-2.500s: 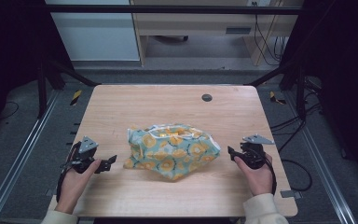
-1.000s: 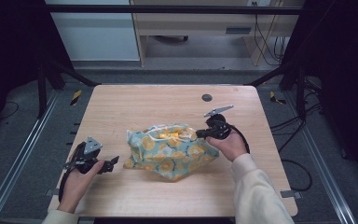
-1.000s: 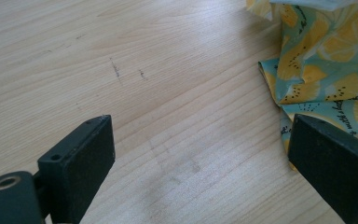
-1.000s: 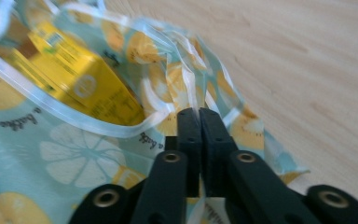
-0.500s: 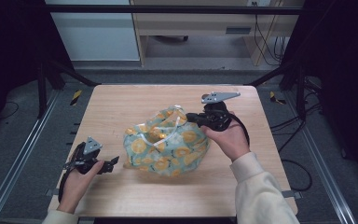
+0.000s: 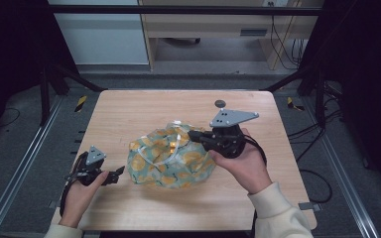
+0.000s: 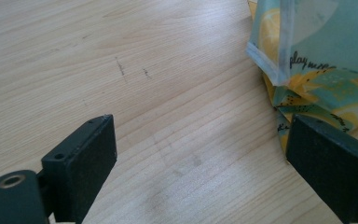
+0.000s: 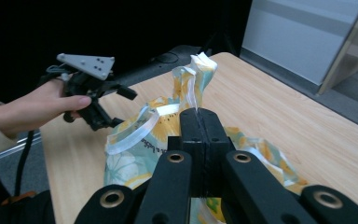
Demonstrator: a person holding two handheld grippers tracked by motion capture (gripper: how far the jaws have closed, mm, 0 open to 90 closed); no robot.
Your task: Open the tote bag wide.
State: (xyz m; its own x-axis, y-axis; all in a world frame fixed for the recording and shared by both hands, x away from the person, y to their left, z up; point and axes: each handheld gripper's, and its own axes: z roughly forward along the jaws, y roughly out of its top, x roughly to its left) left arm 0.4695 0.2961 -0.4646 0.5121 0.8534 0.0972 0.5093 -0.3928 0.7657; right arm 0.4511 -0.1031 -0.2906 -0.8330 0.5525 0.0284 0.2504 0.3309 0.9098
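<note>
One crumpled lemon-print fabric bag point(image 6: 171, 157) — smooth wooden table point(image 6: 144, 106).

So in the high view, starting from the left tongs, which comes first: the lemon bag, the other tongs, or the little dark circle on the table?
1. Lemon bag, just right of the left tongs.
2. Right tongs, past the bag's top.
3. Dark circle, far edge of the table.

My jaws pressed together, pinching fabric of lemon-print bag point(image 8: 186, 88); pinched bit stands up above tips. White strap point(image 8: 140, 130) loops off bag's left side. Left gripper point(image 8: 109, 95) in hand point(image 8: 37, 109) beyond bag, jaws apart, just beside bag. Wooden table point(image 8: 298, 121) underneath.
</note>
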